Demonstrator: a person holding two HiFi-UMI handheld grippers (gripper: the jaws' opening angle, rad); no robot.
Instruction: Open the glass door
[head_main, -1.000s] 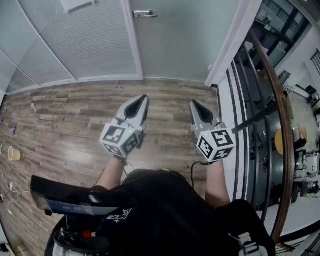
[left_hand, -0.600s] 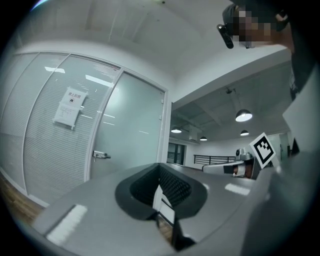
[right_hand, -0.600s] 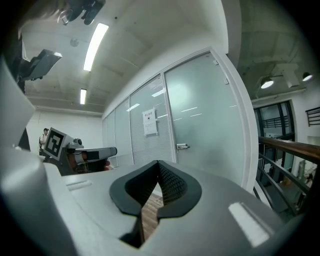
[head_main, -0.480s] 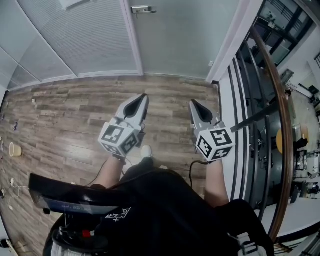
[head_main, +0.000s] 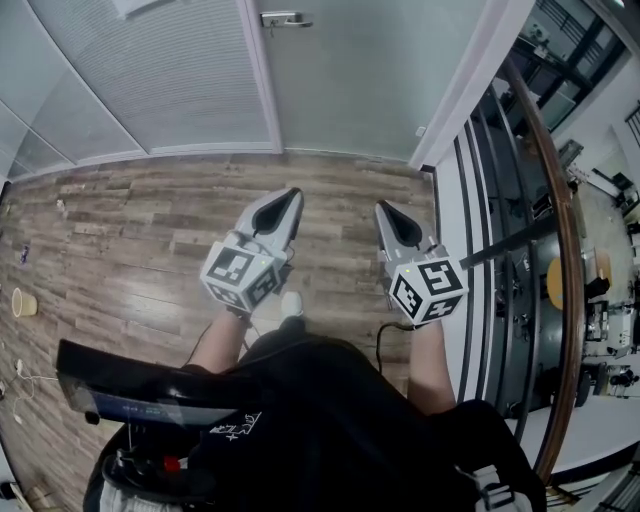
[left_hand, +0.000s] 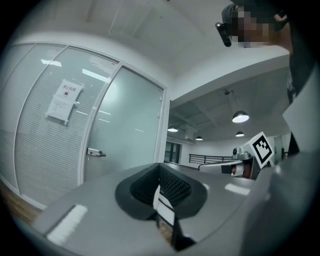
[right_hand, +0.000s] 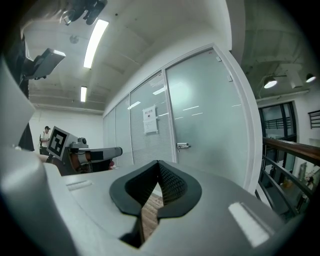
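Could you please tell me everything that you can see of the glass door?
The glass door is a tall frosted pane, pale grey-green, in a white frame, standing shut. A silver lever handle sits at its left edge, next to a finely lined glass wall panel bearing a paper notice. Its foot meets the wooden floor. Nothing touches it: the left gripper and right gripper are both short of it, fingers together.

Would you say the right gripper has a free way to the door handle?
Probably yes: only floor lies between the right gripper and the door handle, though a gap remains.
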